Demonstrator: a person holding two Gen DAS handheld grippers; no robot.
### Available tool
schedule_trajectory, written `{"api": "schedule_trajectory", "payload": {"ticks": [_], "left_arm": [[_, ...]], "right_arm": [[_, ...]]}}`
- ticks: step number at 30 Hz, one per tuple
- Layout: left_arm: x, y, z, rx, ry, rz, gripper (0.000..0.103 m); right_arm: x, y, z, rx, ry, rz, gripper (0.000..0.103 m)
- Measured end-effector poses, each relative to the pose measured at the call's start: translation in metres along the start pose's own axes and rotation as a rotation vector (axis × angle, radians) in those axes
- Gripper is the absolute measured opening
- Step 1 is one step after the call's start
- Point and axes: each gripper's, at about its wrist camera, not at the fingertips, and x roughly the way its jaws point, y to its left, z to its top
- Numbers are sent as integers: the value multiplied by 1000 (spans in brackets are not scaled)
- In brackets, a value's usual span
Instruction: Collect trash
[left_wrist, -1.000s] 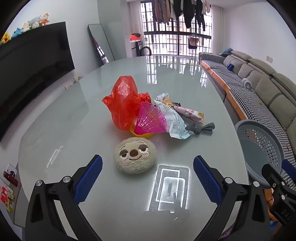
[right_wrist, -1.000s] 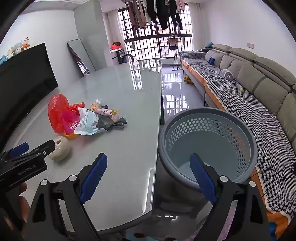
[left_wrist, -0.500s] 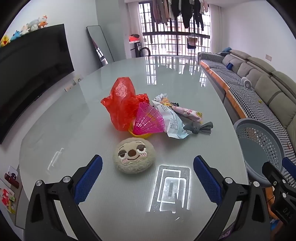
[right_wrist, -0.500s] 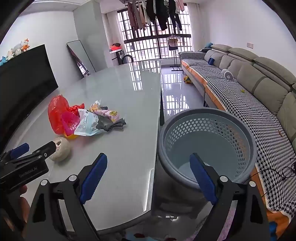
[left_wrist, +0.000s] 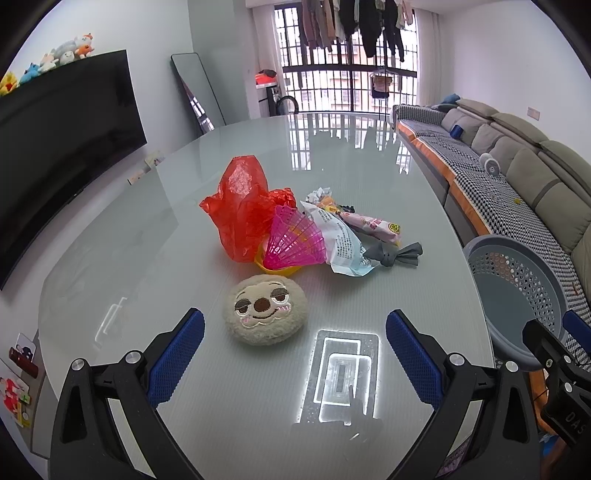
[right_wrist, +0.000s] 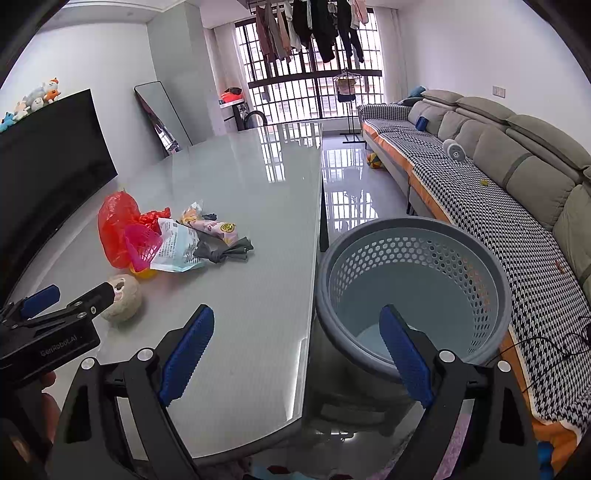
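Note:
A pile of trash lies mid-table: a red plastic bag (left_wrist: 243, 206), a pink shuttlecock (left_wrist: 295, 242), a white-blue wrapper (left_wrist: 341, 243), a pink snack packet (left_wrist: 373, 223) and a grey rag (left_wrist: 393, 254). A round plush sloth face (left_wrist: 266, 310) lies just in front of my left gripper (left_wrist: 295, 350), which is open and empty. My right gripper (right_wrist: 297, 350) is open and empty, over the table edge beside the grey perforated basket (right_wrist: 413, 236). The pile also shows in the right wrist view (right_wrist: 177, 240).
The glass table (left_wrist: 155, 266) reflects a ceiling light near the front edge. The basket (left_wrist: 517, 295) stands on the floor right of the table. A sofa (right_wrist: 517, 177) runs along the right wall, a TV (left_wrist: 55, 125) along the left.
The left gripper has crept slightly forward toward the plush. The right gripper has barely moved.

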Motion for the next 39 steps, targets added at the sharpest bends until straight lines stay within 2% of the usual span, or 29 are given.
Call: {"api": "schedule_trajectory", "payload": {"ticks": [39], "left_arm": [[0,0,0,0,1,-1,97]], "right_arm": [[1,0,-1,2,-2,1,87]]}}
